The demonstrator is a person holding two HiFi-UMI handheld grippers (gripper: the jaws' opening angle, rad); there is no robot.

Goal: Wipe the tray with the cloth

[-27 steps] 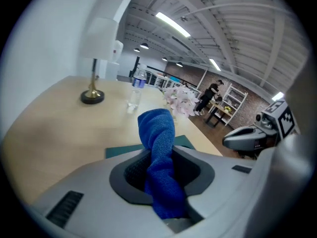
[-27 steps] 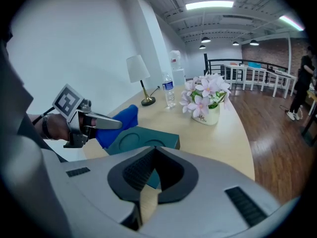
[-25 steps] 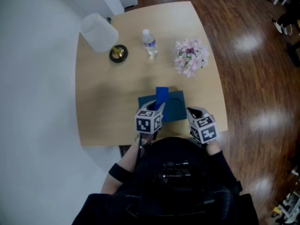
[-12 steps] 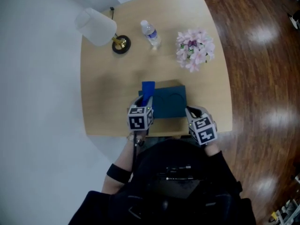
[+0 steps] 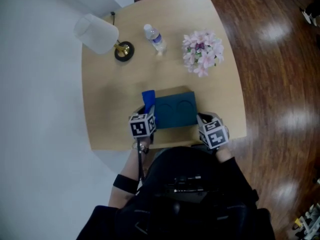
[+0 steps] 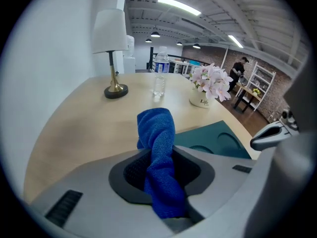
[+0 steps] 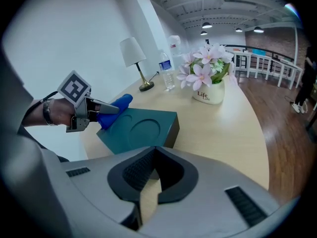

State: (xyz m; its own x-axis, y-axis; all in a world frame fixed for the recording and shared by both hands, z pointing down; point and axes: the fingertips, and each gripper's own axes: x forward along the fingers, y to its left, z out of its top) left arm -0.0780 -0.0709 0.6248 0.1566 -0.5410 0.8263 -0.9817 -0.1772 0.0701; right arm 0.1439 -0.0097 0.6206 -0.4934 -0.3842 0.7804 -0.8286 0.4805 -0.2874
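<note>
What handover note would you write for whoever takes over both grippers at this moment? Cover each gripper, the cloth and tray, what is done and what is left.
Left gripper: shut on the blue cloth, at the tray's left edge; whether the cloth touches the tray is unclear.
Right gripper: shut, empty, by the tray's near right corner.
Tray: teal, flat on the table, near its front edge.
Done: cloth is in the grip.
Left: wipe the tray top, both round recesses included.
</note>
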